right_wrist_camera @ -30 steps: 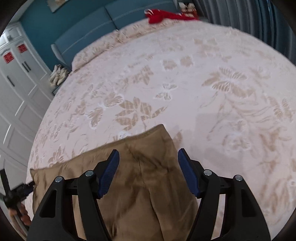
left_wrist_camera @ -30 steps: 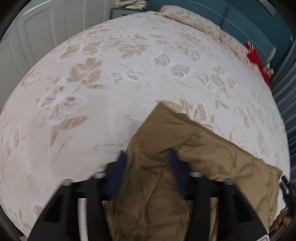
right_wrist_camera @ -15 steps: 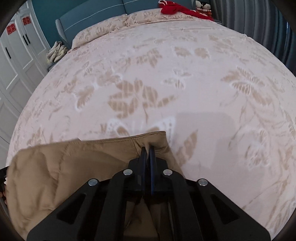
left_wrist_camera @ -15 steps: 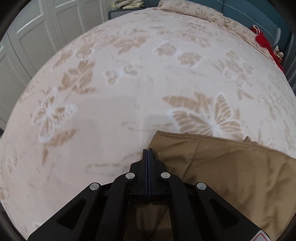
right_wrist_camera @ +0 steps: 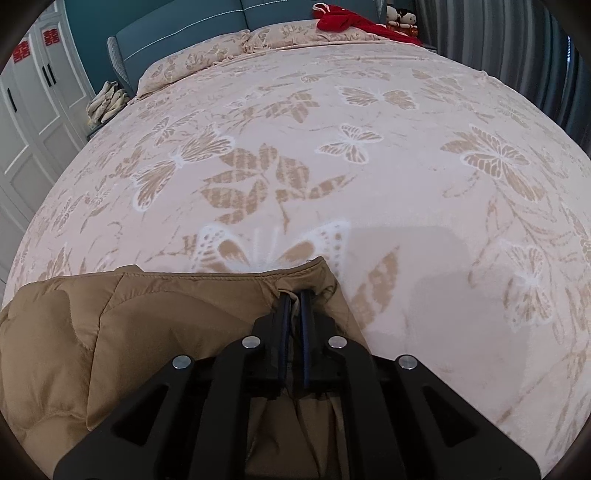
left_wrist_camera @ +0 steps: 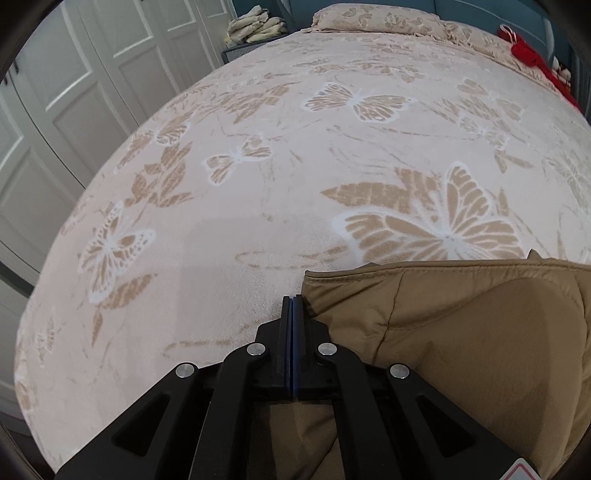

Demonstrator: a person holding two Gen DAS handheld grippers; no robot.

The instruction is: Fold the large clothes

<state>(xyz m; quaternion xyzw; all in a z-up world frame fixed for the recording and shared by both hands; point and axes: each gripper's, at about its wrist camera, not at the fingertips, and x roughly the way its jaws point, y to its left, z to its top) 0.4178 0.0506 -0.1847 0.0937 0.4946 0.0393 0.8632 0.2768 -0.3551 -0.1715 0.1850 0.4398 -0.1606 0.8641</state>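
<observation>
Now both grippers grip the tan padded jacket (left_wrist_camera: 461,332) at the near end of the bed (left_wrist_camera: 258,184). On the left gripper (left_wrist_camera: 293,306) the jaws are pressed fully together at the jacket's left corner, fabric showing beneath them. On the right gripper (right_wrist_camera: 293,306) the jaws pinch a fold at its right corner, a thin gap filled with cloth. A red garment (right_wrist_camera: 343,20) lies by the pillows (right_wrist_camera: 207,55).

A butterfly-print blanket (right_wrist_camera: 369,155) covers the bed. Pillows (right_wrist_camera: 236,48) and a red cloth (right_wrist_camera: 347,22) lie at its head edge; beside them, perhaps dolls (right_wrist_camera: 400,16).
</observation>
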